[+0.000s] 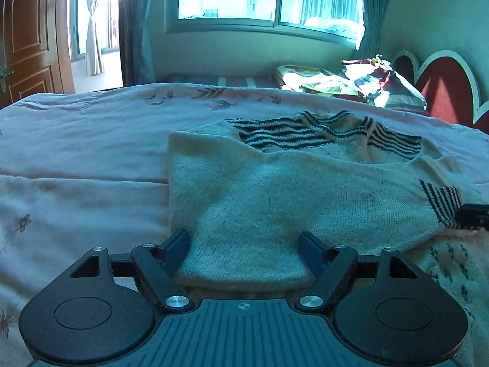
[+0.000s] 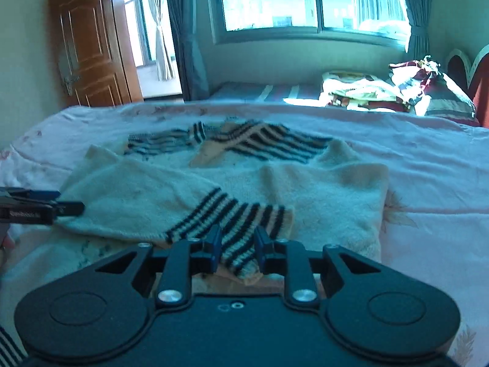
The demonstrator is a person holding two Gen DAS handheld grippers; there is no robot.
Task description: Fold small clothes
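Note:
A cream knit sweater (image 1: 275, 189) with black-striped collar and cuffs lies partly folded on the bed. In the left wrist view my left gripper (image 1: 244, 247) stands wide open, with the near folded edge of the sweater lying flat between its fingers. In the right wrist view my right gripper (image 2: 237, 244) is narrowed onto the striped sleeve cuff (image 2: 232, 223), which is laid across the sweater (image 2: 321, 189) body. The left gripper (image 2: 61, 205) shows side-on at the sweater's left edge. The right gripper's tip (image 1: 473, 217) shows beside the cuff (image 1: 443, 205).
The pink flowered bed cover (image 1: 76, 168) spreads wide on all sides of the sweater. A pile of bedding and clothes (image 1: 351, 79) sits at the back right by a red heart-shaped headboard (image 1: 443, 85). A wooden door (image 1: 27, 39) stands far left.

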